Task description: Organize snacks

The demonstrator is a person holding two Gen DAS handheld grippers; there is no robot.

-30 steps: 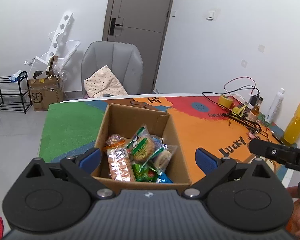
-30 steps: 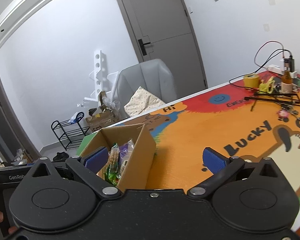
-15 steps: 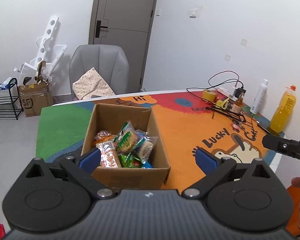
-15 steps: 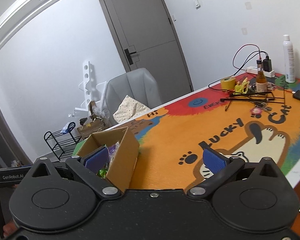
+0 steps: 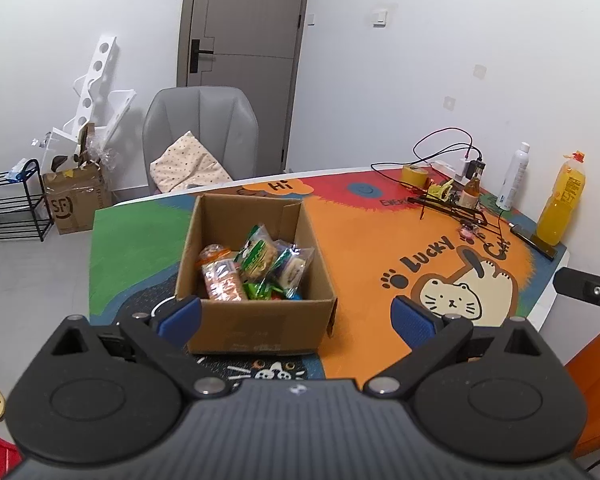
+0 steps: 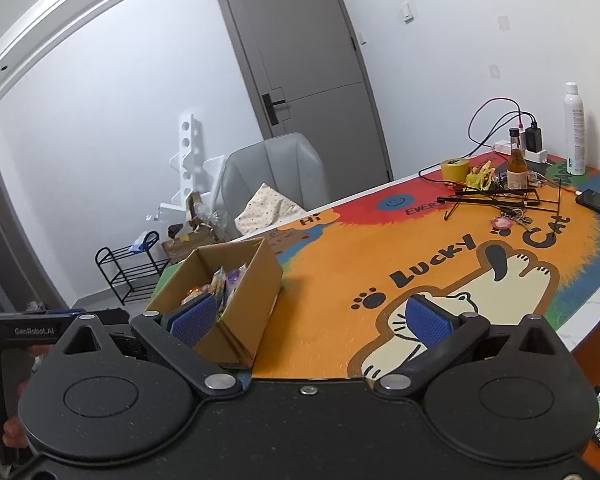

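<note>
Snacks in shiny wrappers [image 5: 252,270], orange, green and clear, lie heaped inside an open brown cardboard box [image 5: 256,322] that stands on a colourful tabletop mat printed with a cartoon cat and the word "Lucky" [image 5: 364,240]. From the right wrist view the same packets [image 6: 220,286] show just above the box's near wall [image 6: 256,280]. The left gripper [image 5: 296,316] hangs in front of the box with its blue-padded fingers [image 5: 180,314] spread wide and nothing between them, the left pad overlapping the box's near corner in the view. The right gripper [image 6: 308,318] is likewise spread wide and empty, off to the box's right over the mat. At the table's far end sit a roll of yellow tape [image 5: 415,175], a small brown glass bottle [image 5: 470,194], a white spray can [image 5: 514,176] and an orange drink bottle [image 5: 562,200]. A grey padded chair with a spotted cushion [image 5: 200,136] stands behind the table
</note>
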